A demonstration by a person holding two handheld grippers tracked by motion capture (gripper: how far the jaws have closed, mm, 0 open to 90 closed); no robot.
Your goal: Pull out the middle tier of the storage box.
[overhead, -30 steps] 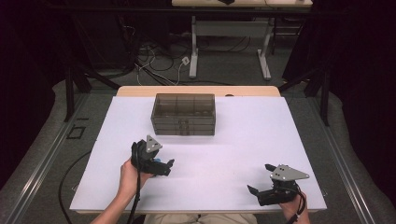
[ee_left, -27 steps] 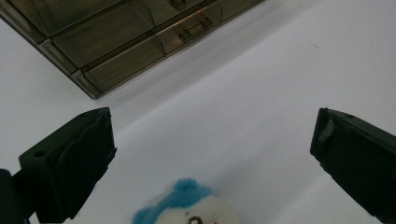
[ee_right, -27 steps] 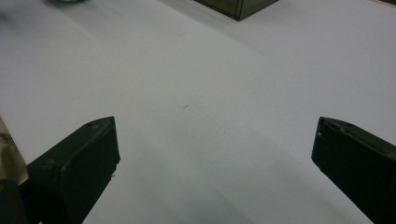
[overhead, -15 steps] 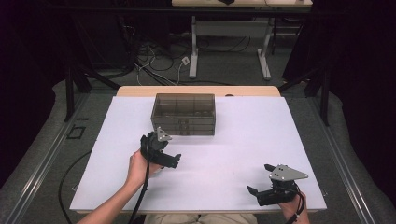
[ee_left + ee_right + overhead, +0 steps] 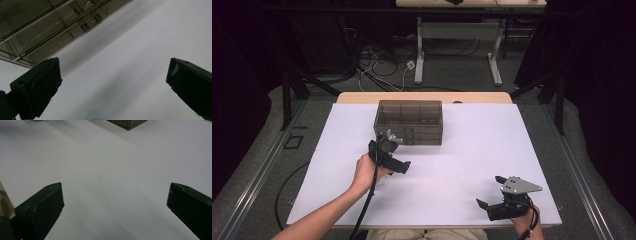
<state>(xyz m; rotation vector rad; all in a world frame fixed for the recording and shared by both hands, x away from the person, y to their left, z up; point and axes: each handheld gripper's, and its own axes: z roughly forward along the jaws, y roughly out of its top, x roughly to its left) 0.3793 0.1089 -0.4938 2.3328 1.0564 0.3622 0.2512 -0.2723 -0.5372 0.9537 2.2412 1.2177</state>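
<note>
The left tool (image 5: pixel 398 161) is held just in front of the smoky plastic drawer box (image 5: pixel 409 121), which stands on the white table (image 5: pixel 472 150) toward 12 o'clock, a little left of the middle. In the left gripper view the jaws stand wide apart with nothing between them, and the box front lies at about 11 o'clock from them, with its small round drawer knobs (image 5: pixel 85 27) in a short row. The right tool (image 5: pixel 492 201) rests low near the table edge at about 5 o'clock, well apart from the box, and its jaws are also wide and empty.

I judge that the left hand (image 5: pixel 367 170) is reaching to take one knob and pull a drawer. Several things could go wrong from here:

- The knobs are small and sit close together, so wide jaws may close on two of them, or on the wrong drawer
- The tool comes at an angle to the box front. If it closes like this, a knob may slip out from the pads
- The box looks light and nothing holds it. A pull on a stiff drawer could drag the whole box toward 6 o'clock, or tip its front, instead of opening the drawer
- The right tool is too far to steady the box in time, if this is needed
- The cable (image 5: pixel 364 205) trails over the table edge and could pull on the hand
</note>
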